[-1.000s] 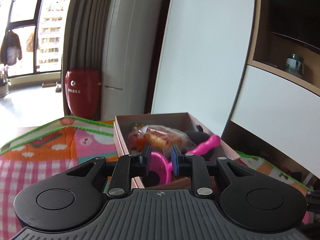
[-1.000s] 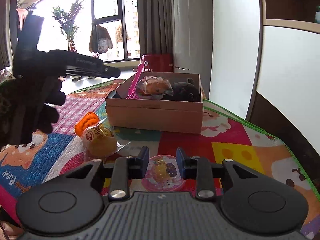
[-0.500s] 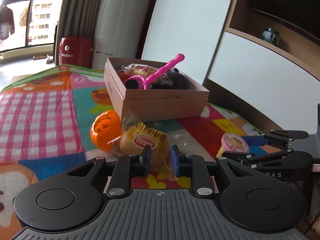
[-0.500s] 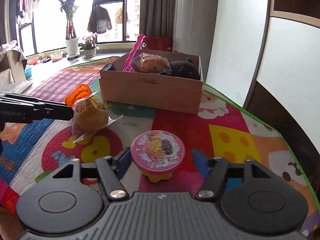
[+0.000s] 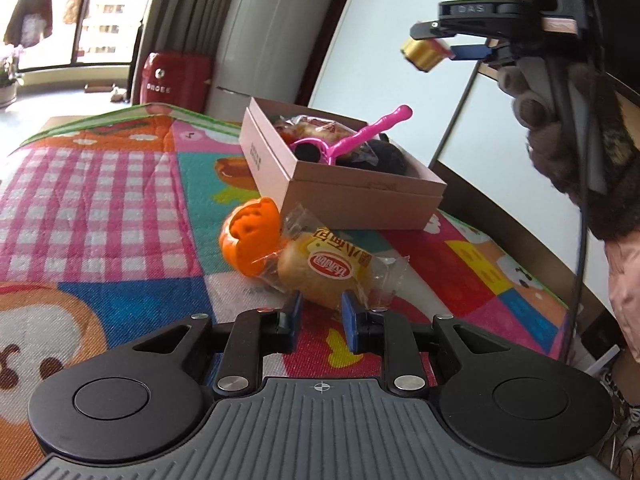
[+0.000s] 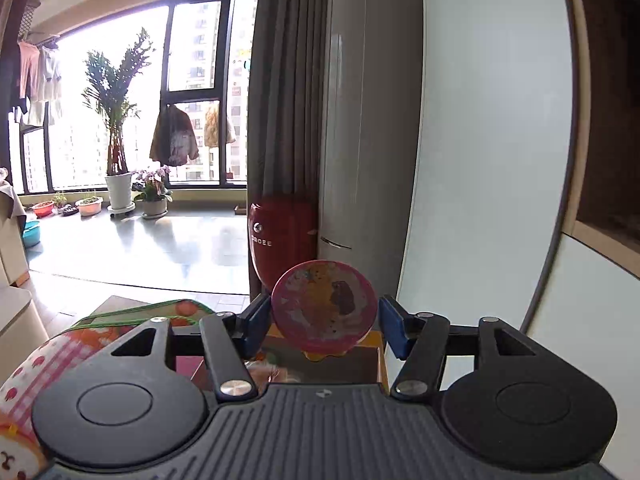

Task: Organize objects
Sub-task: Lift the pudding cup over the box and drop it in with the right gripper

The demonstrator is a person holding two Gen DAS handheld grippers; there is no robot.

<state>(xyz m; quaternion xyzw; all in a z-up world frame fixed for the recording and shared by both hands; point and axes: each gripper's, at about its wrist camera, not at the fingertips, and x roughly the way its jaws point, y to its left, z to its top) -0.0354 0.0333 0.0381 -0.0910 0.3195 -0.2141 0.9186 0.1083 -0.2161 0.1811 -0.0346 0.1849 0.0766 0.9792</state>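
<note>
Right claw (image 6: 324,322) is up in the air, both blue pads clamped on the little jelly cup (image 6: 324,306), whose pink foil lid faces the right wrist camera. From the left wrist view the same right claw (image 5: 436,42) hangs high above the cardboard box (image 5: 360,196), the cup (image 5: 422,53) showing its gold underside between the pads (tilted, lid turned away from this camera).

Down low, the left claw (image 5: 320,316) sits parted, nothing between its blue pads (image 5: 295,312), just in front of the wrapped bread bun (image 5: 326,272) lying on the colourful play mat (image 5: 100,200). Whether the pads touch the wrapper is hard to say. The orange pumpkin toy (image 5: 248,240) leans against the bun's far left side, and both lie just beside the box's near corner.

Inside the box: a pink toy ladle (image 5: 352,140) with its handle poking up over the rim, another wrapped snack (image 5: 312,128) at the back, and something dark and rounded (image 5: 384,156) at the right end.

Beyond the mat a red canister (image 5: 176,80) stands by the grey curtain (image 5: 188,20).
</note>
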